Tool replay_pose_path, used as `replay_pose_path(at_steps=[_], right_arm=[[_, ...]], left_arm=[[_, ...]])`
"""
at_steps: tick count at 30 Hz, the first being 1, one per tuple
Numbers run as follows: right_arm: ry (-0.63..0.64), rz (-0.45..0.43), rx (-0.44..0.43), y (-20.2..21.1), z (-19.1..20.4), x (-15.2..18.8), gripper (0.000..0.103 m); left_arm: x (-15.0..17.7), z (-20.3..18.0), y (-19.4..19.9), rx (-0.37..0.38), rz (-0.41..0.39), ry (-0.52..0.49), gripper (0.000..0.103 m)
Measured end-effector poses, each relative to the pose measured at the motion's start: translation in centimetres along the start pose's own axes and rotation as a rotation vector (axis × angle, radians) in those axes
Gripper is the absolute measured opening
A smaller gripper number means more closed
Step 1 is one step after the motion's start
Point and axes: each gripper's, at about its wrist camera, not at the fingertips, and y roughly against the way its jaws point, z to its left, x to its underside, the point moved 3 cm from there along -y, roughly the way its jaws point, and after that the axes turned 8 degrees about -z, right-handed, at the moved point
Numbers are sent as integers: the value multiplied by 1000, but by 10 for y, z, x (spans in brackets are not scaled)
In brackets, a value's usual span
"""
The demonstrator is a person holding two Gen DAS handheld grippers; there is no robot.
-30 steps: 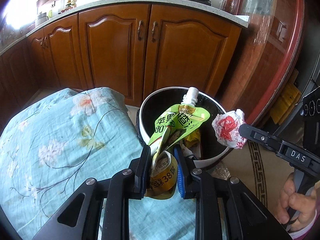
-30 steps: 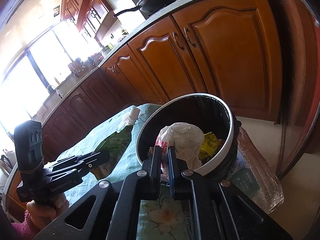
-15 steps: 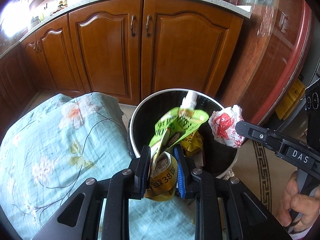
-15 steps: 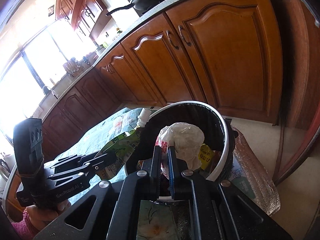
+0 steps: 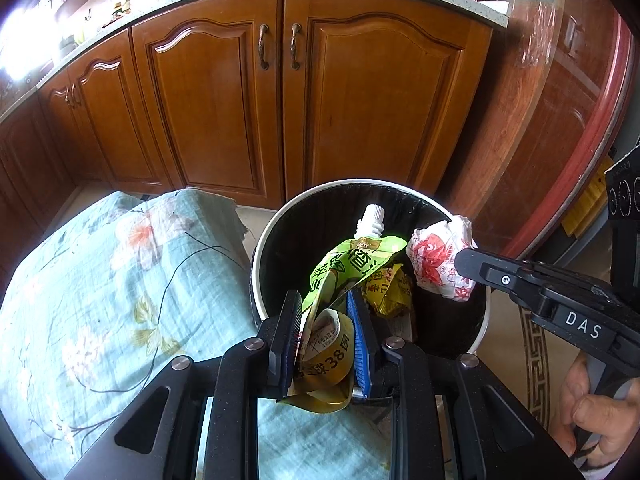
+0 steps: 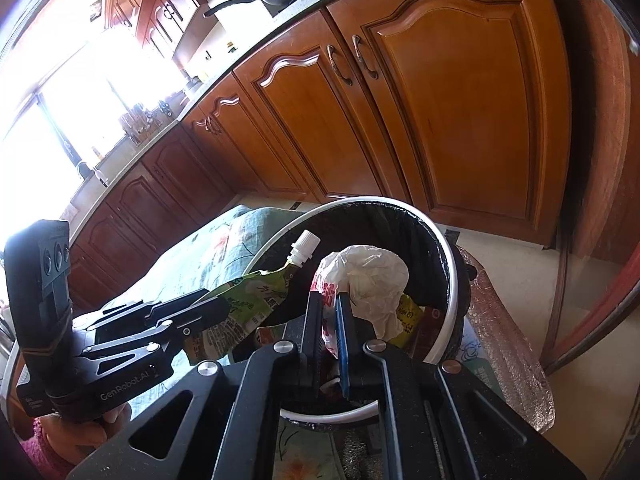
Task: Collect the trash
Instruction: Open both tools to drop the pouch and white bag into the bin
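Both pieces of trash are over the bin (image 5: 486, 312) but not yet dropped. The left tool (image 5: 326, 334) pinches a green spouted pouch (image 5: 352, 264) above the bin's near rim, and the right tool (image 6: 329, 330) pinches a crumpled white wrapper (image 6: 368, 276) over the opening. Some yellow wrappers (image 5: 386, 286) already lie inside. What seems left is to let go of both; no other loose trash shows on the flowered cloth (image 5: 100, 300).

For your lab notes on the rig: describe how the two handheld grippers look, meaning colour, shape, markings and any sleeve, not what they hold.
Both are matte black, with angular linkage arms and silver pivot screws. The left gripper has blue ribbed pads; its side reads "GenRobot.AI" in the right wrist view. The right gripper has a blue pad too and reads "DAS" in white. A pink sleeve shows at the left hand.
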Motion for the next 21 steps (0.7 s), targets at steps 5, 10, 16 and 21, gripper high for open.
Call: replay_pose_path(at_steps=[5, 10, 16, 21], right_arm=[[3, 17, 9, -6, -3, 0, 6], [6, 33, 12, -11, -5, -3, 7], [-8, 36, 15, -12, -8, -5, 16], [-44, 10, 2, -2, -12, -5, 52]], left_arm=[[-2, -2, -3, -7, 8, -11, 23], [-6, -2, -3, -1, 10, -7, 24], [-9, -3, -1, -7, 12, -10, 48], [-5, 5, 17, -26, -28, 18, 68]])
